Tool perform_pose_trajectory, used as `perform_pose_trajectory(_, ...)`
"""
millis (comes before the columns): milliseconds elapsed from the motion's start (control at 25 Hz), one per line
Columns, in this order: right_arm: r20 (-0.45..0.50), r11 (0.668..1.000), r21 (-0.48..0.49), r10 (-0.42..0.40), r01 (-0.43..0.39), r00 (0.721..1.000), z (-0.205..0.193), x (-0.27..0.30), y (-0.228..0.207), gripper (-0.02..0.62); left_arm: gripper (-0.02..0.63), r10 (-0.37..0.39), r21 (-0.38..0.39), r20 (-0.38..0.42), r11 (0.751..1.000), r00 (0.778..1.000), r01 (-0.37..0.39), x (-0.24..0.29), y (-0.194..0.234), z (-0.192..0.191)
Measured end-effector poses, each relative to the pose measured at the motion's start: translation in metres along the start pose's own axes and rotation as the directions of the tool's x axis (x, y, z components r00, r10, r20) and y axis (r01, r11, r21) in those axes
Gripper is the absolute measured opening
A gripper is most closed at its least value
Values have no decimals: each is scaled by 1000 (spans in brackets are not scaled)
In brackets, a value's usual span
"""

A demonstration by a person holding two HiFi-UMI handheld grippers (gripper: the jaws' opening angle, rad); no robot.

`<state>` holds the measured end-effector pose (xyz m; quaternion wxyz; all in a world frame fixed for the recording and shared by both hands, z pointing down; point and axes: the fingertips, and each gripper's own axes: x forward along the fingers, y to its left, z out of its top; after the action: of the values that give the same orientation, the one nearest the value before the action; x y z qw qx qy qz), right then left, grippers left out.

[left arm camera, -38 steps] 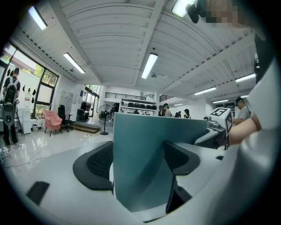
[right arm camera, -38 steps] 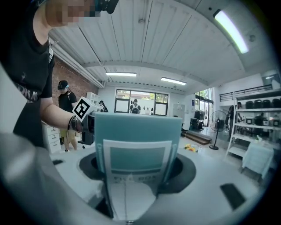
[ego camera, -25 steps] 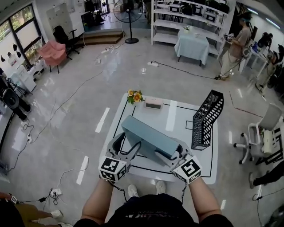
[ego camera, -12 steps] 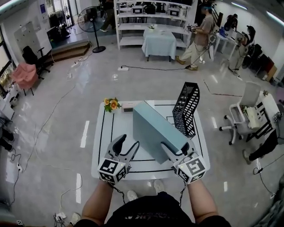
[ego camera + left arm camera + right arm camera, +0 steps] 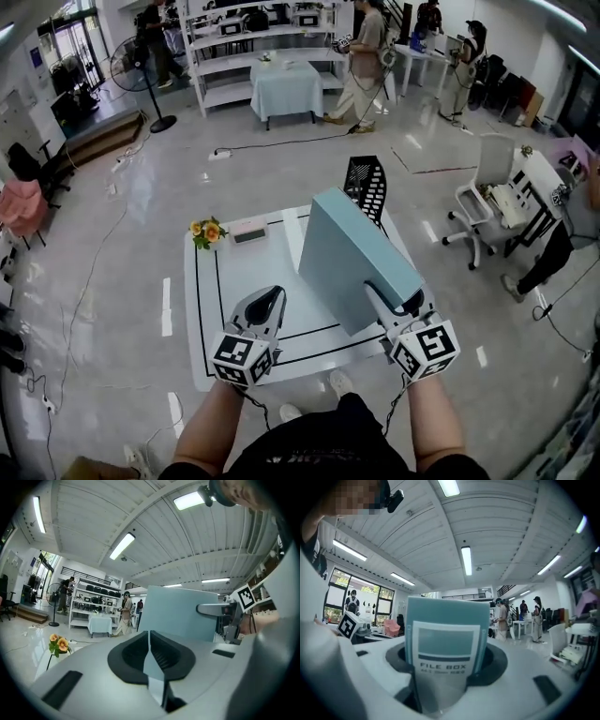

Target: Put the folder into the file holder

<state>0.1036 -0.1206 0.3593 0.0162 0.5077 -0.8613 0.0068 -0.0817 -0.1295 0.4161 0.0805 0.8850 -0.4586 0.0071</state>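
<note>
Our right gripper (image 5: pixel 394 304) clamps the spine of the blue folder (image 5: pixel 349 253), upright above the white table (image 5: pixel 234 281) at frame centre. Our left gripper (image 5: pixel 268 302), lower left, has just been closing its jaws on nothing. The black file holder (image 5: pixel 366 185) stands just behind the folder.

The head view looks steeply down on the white table (image 5: pixel 234 281) from above its near edge. Both gripper views sit low over that table, facing level; each shows the teal file box (image 5: pixel 352 258), closest in the right one.
</note>
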Motion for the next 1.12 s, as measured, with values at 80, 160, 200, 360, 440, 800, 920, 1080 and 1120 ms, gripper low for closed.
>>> perform_pose_trajectory(80, 12, 999, 1, -42, 42, 999, 9, -8, -6, 267, 3, -22, -4, -6, 1000, 1000, 22, 0, -4, 1)
perform_pose_trajectory(160, 23, 997, -4, -77, 77, 997, 20, -15, -11, 267, 3, -50, -3, -8, 999, 999, 50, 0, -10, 2)
perform_pose_trajectory(200, 28, 996, -9, -93, 93, 995, 25, -19, -13, 267, 3, -64, -3, -8, 998, 998, 64, 0, -13, 3)
perform_pose_trajectory(360, 63, 985, -17, -171, 172, 983, 46, -32, -28, 267, 3, -119, 0, -3, 993, 993, 119, 3, -25, 5)
perform_pose_trajectory(440, 82, 977, -21, -209, 211, 974, 59, -37, -36, 267, 3, -139, 3, 3, 990, 990, 139, 4, -30, 8)
perform_pose_trajectory(800, 133, 933, -82, -339, 352, 931, 94, -48, -62, 267, 3, -207, 14, 18, 978, 978, 207, 14, -54, 17)
perform_pose_trajectory(920, 138, 925, -74, -360, 372, 923, 98, -43, -75, 267, 3, -221, 22, 14, 975, 975, 221, 22, -59, 19)
perform_pose_trajectory(1080, 141, 919, -49, -381, 391, 914, 98, -31, -96, 267, 3, -232, 36, 9, 972, 973, 232, 34, -61, 20)
perform_pose_trajectory(1120, 139, 918, -45, -384, 394, 913, 98, -26, -101, 267, 3, -231, 41, 6, 972, 973, 230, 37, -61, 20)
